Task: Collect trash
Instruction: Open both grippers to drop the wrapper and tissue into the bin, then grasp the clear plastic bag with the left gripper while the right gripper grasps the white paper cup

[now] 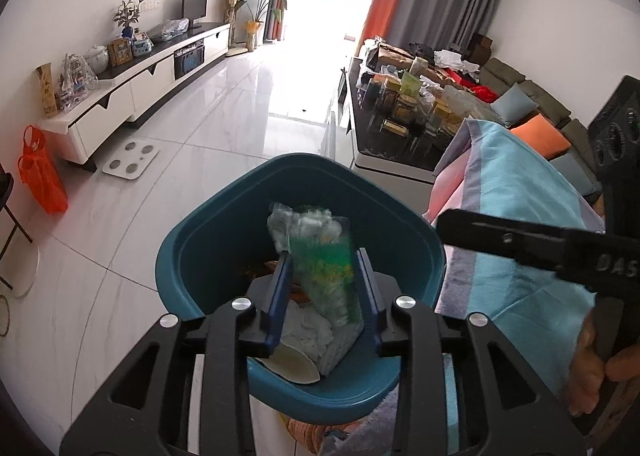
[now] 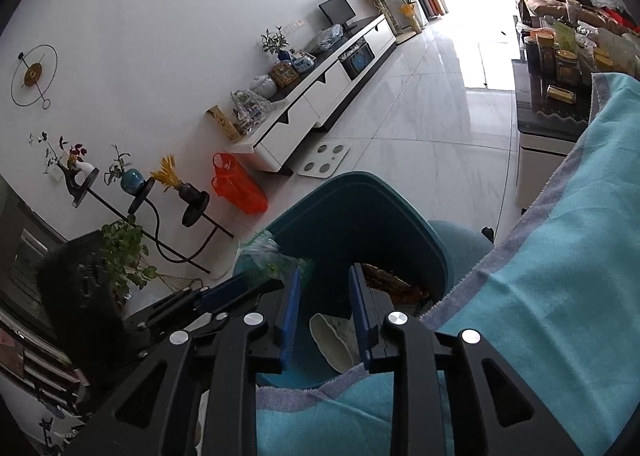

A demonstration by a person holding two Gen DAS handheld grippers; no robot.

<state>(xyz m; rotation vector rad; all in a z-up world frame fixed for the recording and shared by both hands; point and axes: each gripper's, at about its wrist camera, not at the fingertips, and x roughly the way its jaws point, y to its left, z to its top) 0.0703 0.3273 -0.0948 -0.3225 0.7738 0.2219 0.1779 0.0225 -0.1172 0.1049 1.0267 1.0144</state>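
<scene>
A teal trash bin point(image 1: 304, 164) stands on the floor below both grippers. In it lie a white flattened cup point(image 1: 292, 368), crumpled tissue point(image 1: 312, 332) and brown scraps point(image 1: 260, 268). A crumpled green and clear plastic wrapper point(image 1: 320, 256), blurred, sits between the blue fingers of my left gripper point(image 1: 322, 256) over the bin; the pads stand apart from it. My right gripper point(image 2: 325, 276) hangs open and empty above the bin point(image 2: 360, 180), over the white cup point(image 2: 336, 340) and a brown scrap point(image 2: 396, 284). The right wrist view also shows the left gripper point(image 2: 240, 280) with the wrapper point(image 2: 264, 252).
A blue striped towel point(image 1: 520, 196) point(image 2: 560, 256) drapes right beside the bin. Beyond it a dark coffee table point(image 1: 400, 160) carries several jars. An orange bag point(image 1: 40, 176), a white scale point(image 1: 130, 160) and a long TV cabinet point(image 1: 132, 88) line the left wall. A person's hand point(image 1: 592, 368) shows at the right.
</scene>
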